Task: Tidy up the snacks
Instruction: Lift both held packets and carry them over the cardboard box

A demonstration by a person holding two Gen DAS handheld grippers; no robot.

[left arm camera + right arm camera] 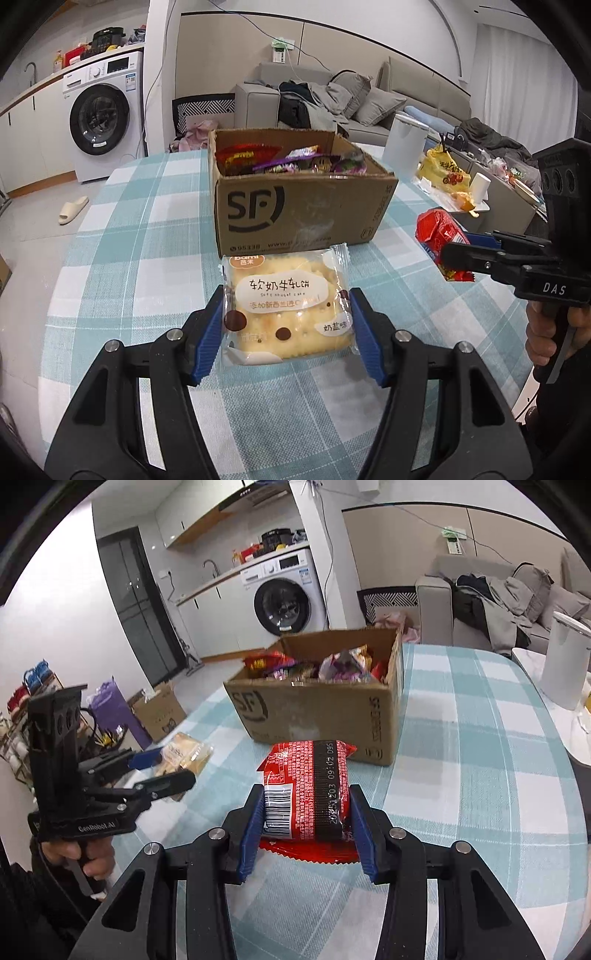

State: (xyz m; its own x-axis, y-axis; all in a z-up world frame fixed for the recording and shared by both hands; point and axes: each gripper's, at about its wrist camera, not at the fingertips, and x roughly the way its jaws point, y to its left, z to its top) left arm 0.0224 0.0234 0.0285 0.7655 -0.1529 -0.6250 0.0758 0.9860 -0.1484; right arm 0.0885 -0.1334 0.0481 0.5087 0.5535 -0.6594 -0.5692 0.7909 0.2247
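Note:
My left gripper (286, 328) is shut on a clear-wrapped nougat cracker pack (288, 306), held above the checked tablecloth (147, 240). Its blue pads press both sides of the pack. My right gripper (304, 825) is shut on a red snack packet (310, 786) with a barcode and date print. Beyond both stands an open cardboard box (295, 206), with several snack packets (284, 158) inside. From the left wrist view the right gripper (448, 251) with the red packet (437, 230) shows at the right. In the right wrist view the left gripper (162, 768) with the cracker pack (184, 755) shows at the left.
A white cylindrical bin (404, 146) stands right of the box (317, 701). A yellow bag (445, 171) and a white cup (480, 188) lie on a low table at the right. A washing machine (105, 114) and a sofa (332, 99) are behind. A person's hand (79, 853) holds the left gripper's handle.

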